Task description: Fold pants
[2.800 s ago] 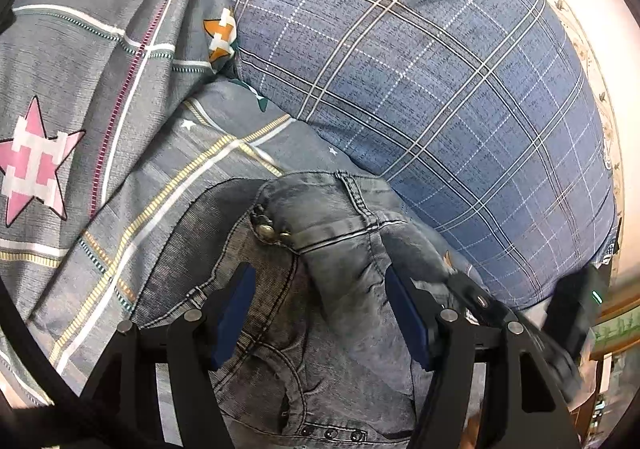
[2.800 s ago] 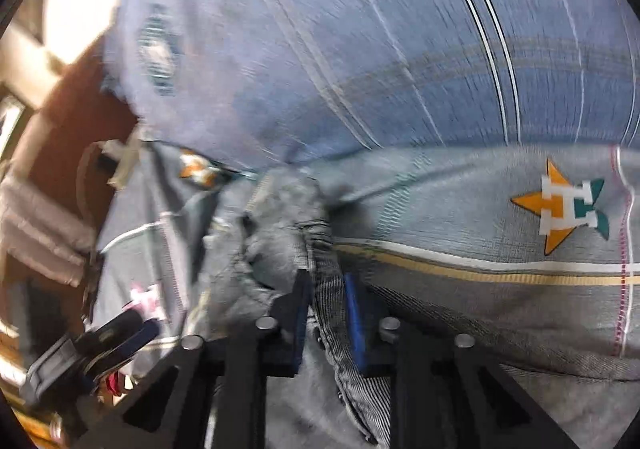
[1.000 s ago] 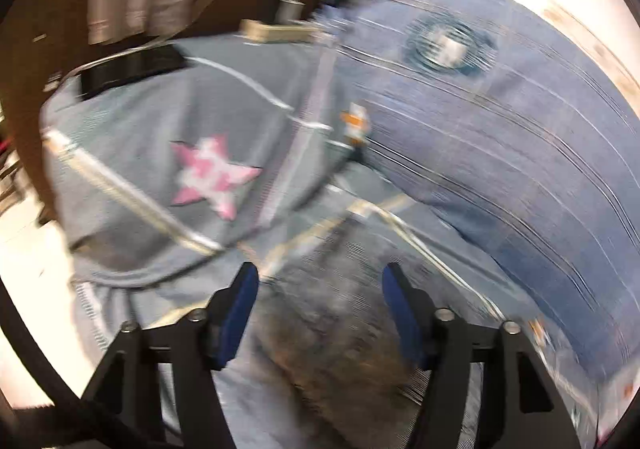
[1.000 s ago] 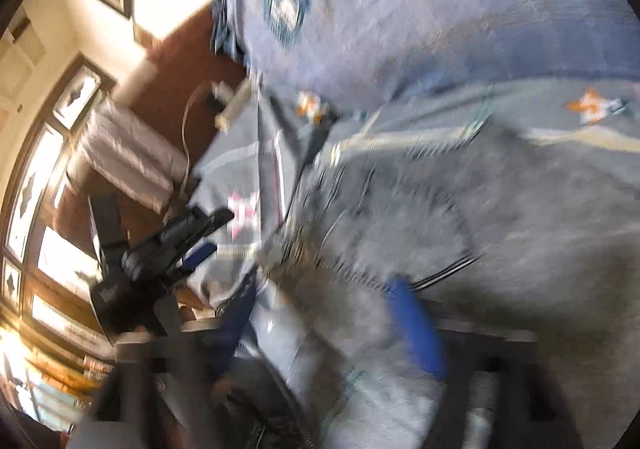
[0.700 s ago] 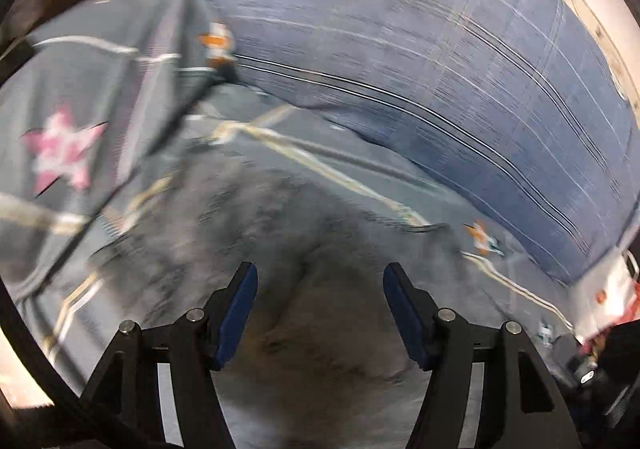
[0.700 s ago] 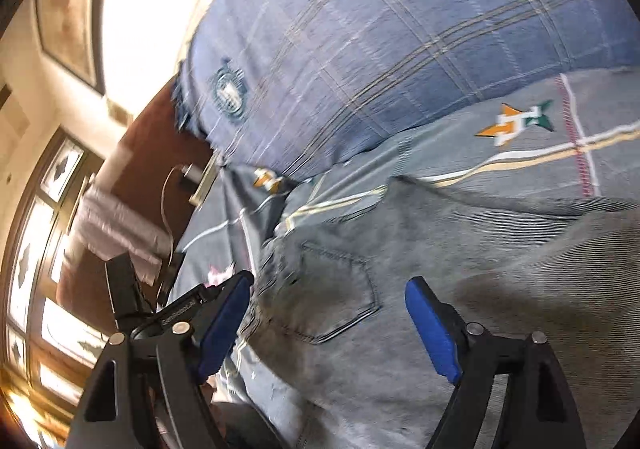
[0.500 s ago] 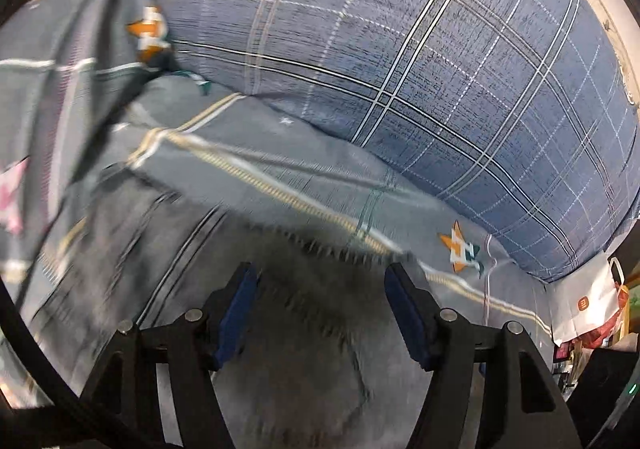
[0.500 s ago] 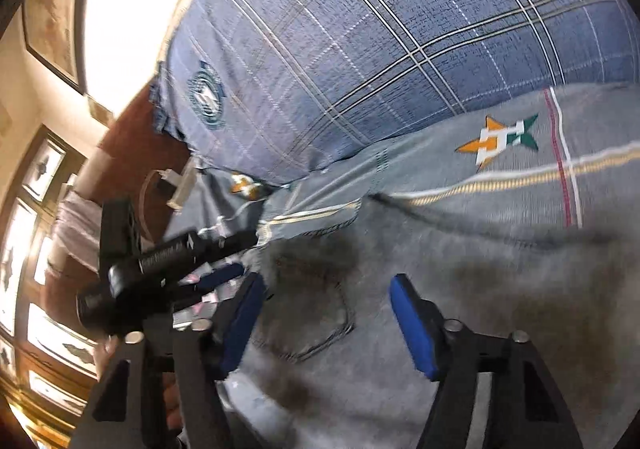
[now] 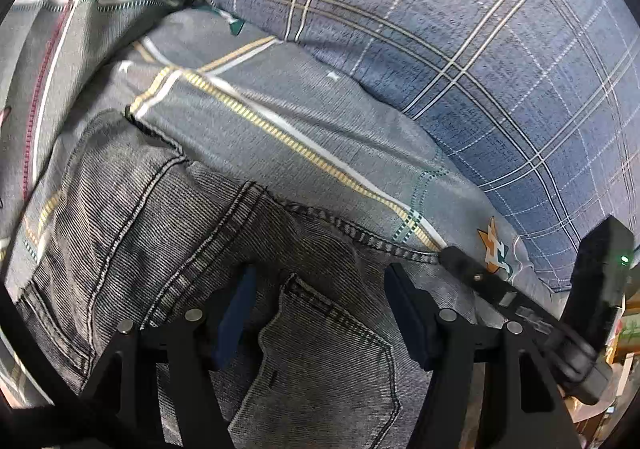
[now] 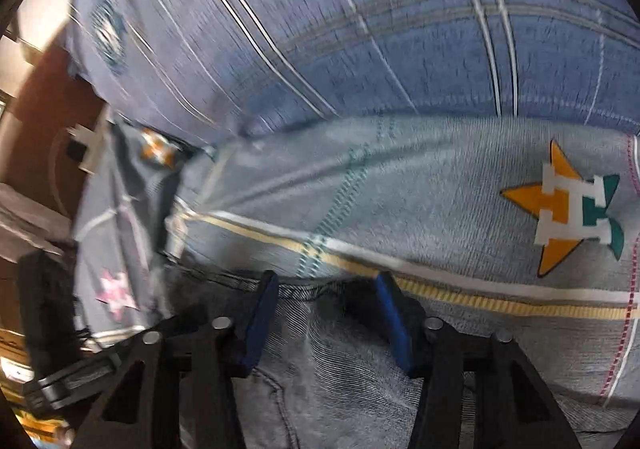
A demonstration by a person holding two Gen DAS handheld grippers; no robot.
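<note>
Grey bedding [image 9: 304, 121] printed with stars and yellow stripes covers the bed, and a big blue plaid pillow [image 9: 480, 49] rises behind it. On that bedding lie the pants [image 9: 168, 233], grey jeans spread flat with a back pocket [image 9: 328, 361] facing up and their top edge running across just below the yellow stripe. The left gripper [image 9: 316, 313] hovers over the pocket with its jaws released and standing apart, denim beneath them but nothing pinched. The right gripper [image 10: 326, 313] sits at the edge of the jeans; its jaws have just been closing, and in the blurred right wrist view a bump of denim lies between the blue pads, though they do not appear to press it yet. From the left wrist view the right gripper shows as a black shape at the far end of the same edge. The likely trouble here is a poor bite: if the right jaws catch only the top layer, or snag the sheet under the denim, a lift would drag the bedding along or let the jeans peel apart. With the left side ungripped, a pull from one end alone would skew the fold.
</note>
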